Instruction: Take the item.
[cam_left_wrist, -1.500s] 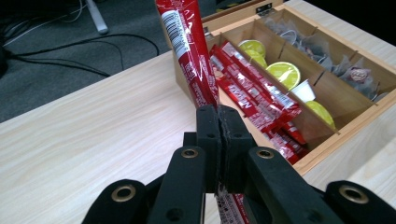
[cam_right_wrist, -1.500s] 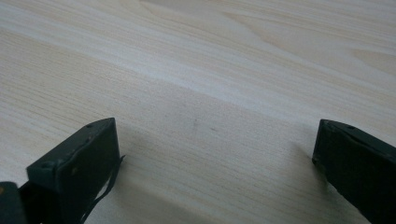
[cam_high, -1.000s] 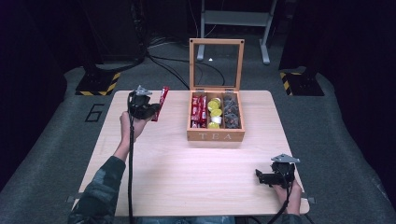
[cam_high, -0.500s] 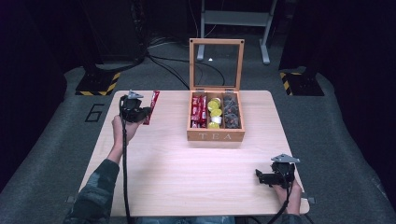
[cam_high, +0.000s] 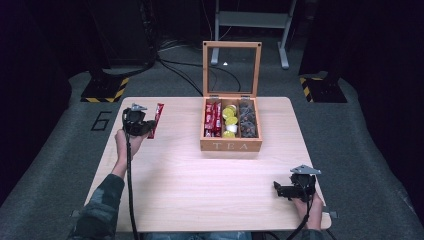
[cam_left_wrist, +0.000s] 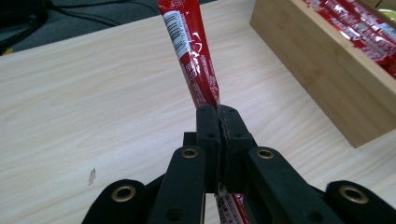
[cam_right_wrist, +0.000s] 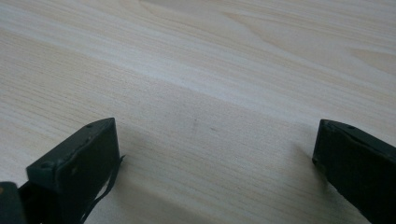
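We hold 1 red sachet (cam_left_wrist: 191, 56) pinched between the closed fingers of the left gripper (cam_high: 136, 122), near the left far part of the bench (cam_high: 175, 190), well apart from the wooden tea box (cam_high: 231, 145) where more red sachets (cam_high: 212, 117) lie in the left compartment. It seems we are laying this sachet on the bench, so we should lower it until its free end rests flat on the wood, then open the fingers slowly and lift straight away, so the thin packet does not stick to the pads or flip. The right gripper (cam_high: 292, 190) rests near the front right corner with its fingers wide and nothing between them; it can wait there.
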